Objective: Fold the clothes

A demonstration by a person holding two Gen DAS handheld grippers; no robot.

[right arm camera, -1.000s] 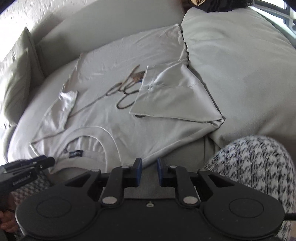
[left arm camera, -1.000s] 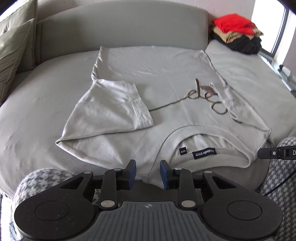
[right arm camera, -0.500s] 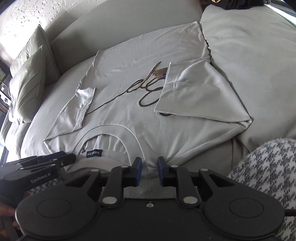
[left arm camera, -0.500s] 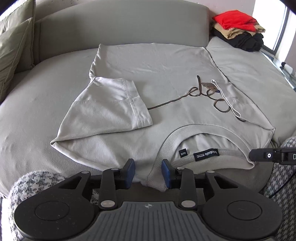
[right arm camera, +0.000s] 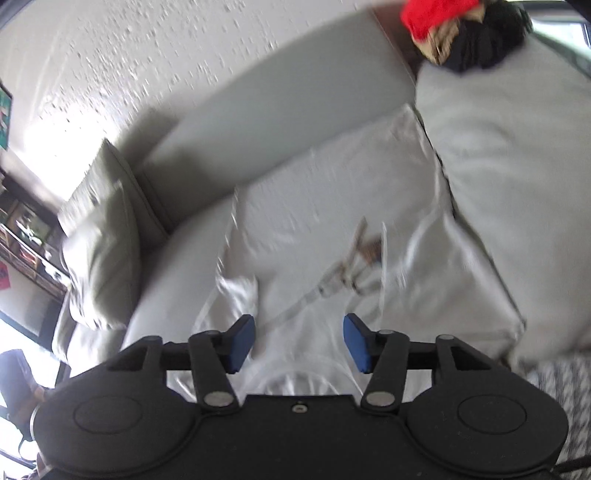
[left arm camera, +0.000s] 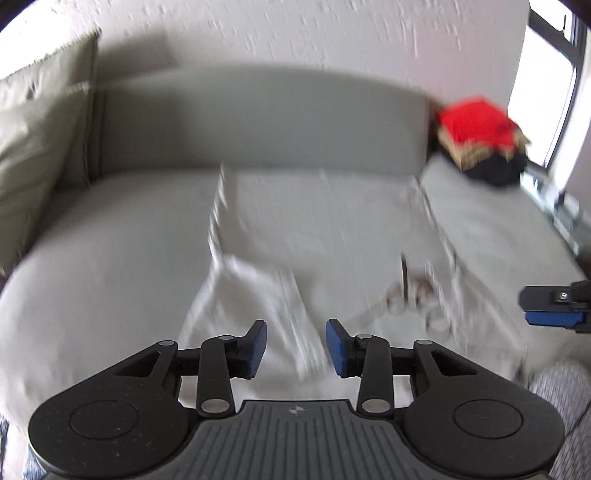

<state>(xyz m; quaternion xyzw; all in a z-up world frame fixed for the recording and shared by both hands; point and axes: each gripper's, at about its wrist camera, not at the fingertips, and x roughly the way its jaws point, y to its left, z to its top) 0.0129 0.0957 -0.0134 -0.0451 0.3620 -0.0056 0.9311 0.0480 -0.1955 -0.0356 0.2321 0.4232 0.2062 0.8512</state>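
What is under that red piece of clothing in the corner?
The red garment tops a small pile: a tan item beneath it, then black clothing on the sofa. Anything deeper is covered.

A grey sofa point(left arm camera: 110, 236) is seen against a white textured wall point(left arm camera: 295, 33); a pale cushion point(left arm camera: 33, 147) is propped at its left end; daylight is admitted through a dark-framed window point(left arm camera: 546, 85) at the right; shelves point(right arm camera: 22, 236) are glimpsed at far left.
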